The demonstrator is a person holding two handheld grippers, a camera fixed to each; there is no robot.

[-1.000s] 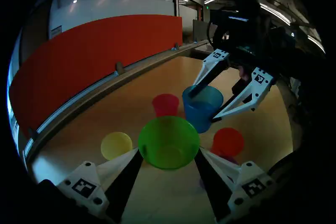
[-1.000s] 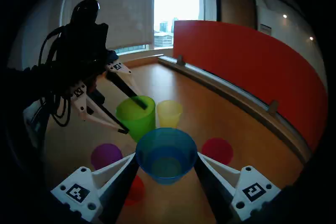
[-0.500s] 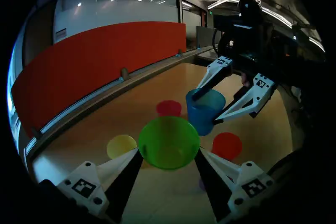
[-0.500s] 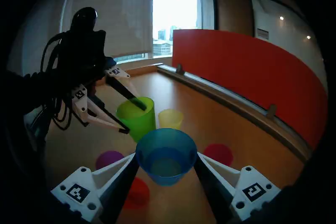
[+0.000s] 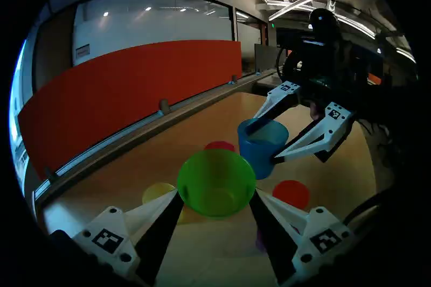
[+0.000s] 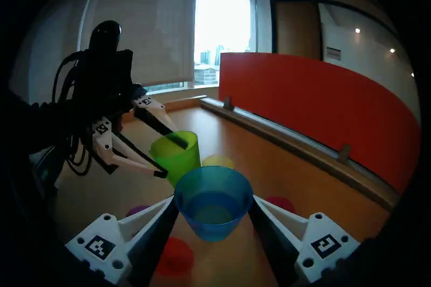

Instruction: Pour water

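Note:
In the left gripper view my left gripper point(image 5: 215, 194) is shut on a translucent green cup point(image 5: 216, 179), upright and lifted off the wooden table point(image 5: 215, 254). Beyond it my right gripper point(image 5: 264, 141) is shut on a blue cup point(image 5: 258, 149), close behind the green one and to its right. In the right gripper view the blue cup point(image 6: 214, 206) sits upright between my right gripper point(image 6: 214, 217) fingers with some water in its bottom. The green cup point(image 6: 173, 162) hangs just behind it on the left, held by the left gripper point(image 6: 171, 156).
Small cups stand on the table below: yellow point(image 5: 156, 193), pink point(image 5: 218, 146) and orange-red point(image 5: 291, 193); also yellow point(image 6: 218, 161), magenta point(image 6: 280, 203), purple point(image 6: 137, 210) and red point(image 6: 175, 257). A red partition point(image 5: 124, 88) with a rail runs along the table's far edge.
Both grippers have risen with their cups, so the small cups on the table now sit lower and partly hidden. The blue and green cups stay upright and close together.

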